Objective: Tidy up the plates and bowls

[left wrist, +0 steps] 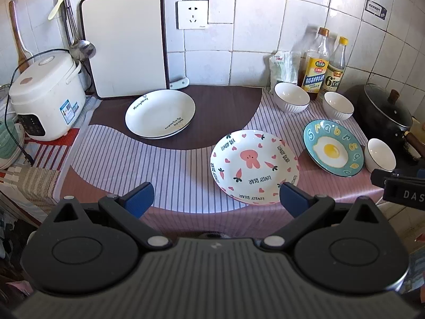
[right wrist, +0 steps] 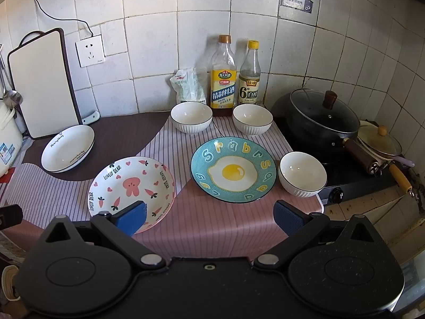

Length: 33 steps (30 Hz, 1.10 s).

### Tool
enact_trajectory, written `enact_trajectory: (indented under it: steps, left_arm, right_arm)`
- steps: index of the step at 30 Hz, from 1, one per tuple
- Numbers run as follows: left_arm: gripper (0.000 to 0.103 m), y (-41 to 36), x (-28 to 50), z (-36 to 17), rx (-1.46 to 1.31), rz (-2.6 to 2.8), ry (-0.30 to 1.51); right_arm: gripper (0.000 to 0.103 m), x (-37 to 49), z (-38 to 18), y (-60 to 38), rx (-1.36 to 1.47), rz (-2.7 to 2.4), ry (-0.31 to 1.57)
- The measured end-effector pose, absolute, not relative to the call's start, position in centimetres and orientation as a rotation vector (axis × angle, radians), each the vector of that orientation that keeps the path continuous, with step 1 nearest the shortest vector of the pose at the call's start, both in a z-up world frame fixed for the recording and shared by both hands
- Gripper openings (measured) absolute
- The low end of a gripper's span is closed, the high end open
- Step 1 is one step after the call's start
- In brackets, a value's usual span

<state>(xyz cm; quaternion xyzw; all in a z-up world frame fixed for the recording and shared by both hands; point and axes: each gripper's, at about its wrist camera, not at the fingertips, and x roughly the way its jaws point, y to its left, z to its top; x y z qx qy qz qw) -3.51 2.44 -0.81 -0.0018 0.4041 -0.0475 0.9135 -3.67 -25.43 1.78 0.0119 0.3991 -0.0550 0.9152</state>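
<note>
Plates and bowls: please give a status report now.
Left gripper open, right gripper open, both empty. White plates stacked; bunny plate, egg plate and three white bowls lie apart. Nothing in the way.

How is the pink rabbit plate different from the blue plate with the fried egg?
The rabbit plate is white with a pink rim, hearts, carrots and the words LOVELY BEAR; the egg plate is teal with a dark rim, pastel letters and a fried egg in the middle. The rabbit plate lies nearer the left gripper, the egg plate between three white bowls. Both are round, empty and lie flat on the striped cloth.
</note>
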Motion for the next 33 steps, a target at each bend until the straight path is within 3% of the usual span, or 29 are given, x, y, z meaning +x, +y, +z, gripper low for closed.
enact_trajectory:
  steps: [10, 18, 21, 27, 33]
  left_arm:
    - [0.102, 3.3, -2.6, -1.7, -0.038, -0.094, 0.870]
    - [0.100, 4.3, 0.8, -3.4, -0.060, -0.148, 0.894]
    - [0.094, 4.0, 2.7, -5.1, -0.006, -0.177, 0.892]
    - [0.084, 3.7, 7.1, -9.8, -0.032, -0.207, 0.969]
    - [0.077, 3.3, 10.3, -14.3, -0.009, -0.217, 1.020]
  right_arm:
    - [0.103, -3.5, 1.5, -25.5, 0.023, -0.114, 0.824]
    - [0.102, -3.7, 1.2, -25.2, 0.054, 0.058, 0.647]
    - [0.102, -3.3, -0.1, -24.2, -0.009, 0.139, 0.551]
    - [0.102, 1.3, -4.7, -22.3, -0.106, 0.255, 0.671]
    - [0.089, 5.6, -10.5, -23.2, 0.018, 0.282, 0.865]
